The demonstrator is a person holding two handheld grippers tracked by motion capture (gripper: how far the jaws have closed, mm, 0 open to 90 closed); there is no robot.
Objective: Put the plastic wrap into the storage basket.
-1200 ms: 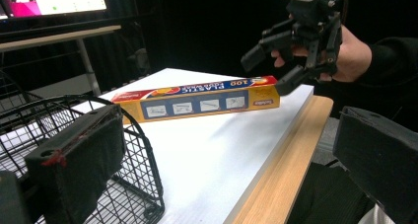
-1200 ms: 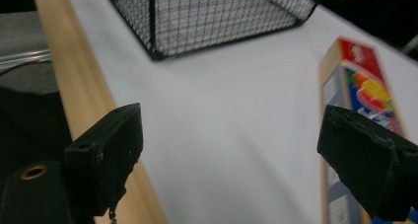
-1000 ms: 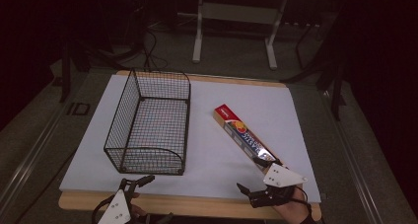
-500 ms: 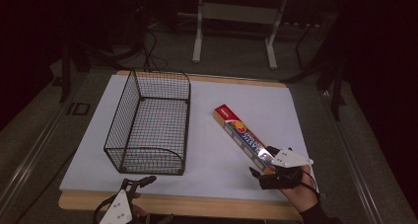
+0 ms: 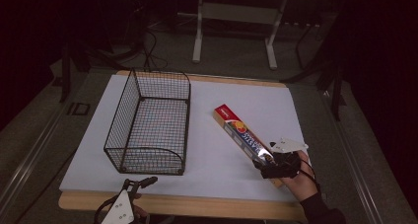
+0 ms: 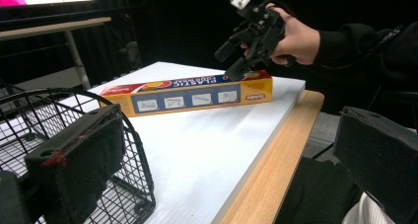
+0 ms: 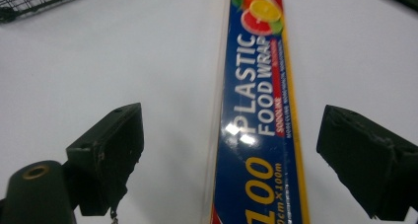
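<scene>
A long plastic food wrap box lies diagonally on the white board, right of a black wire basket. My right gripper hovers just over the box's near end, open, with one jaw on each side of the box and no contact visible. In the left gripper view the right gripper points down at the box, its tips very close to the top face. My left gripper is at the table's front edge near the basket's front corner, open and holding nothing.
The white board covers a wooden table whose edge runs along the front. The basket stands close to my left gripper. Metal stand legs and cables lie on the floor behind.
My right gripper has moved forward from the table's front edge to above the near end of the box. The left gripper has hardly moved.
</scene>
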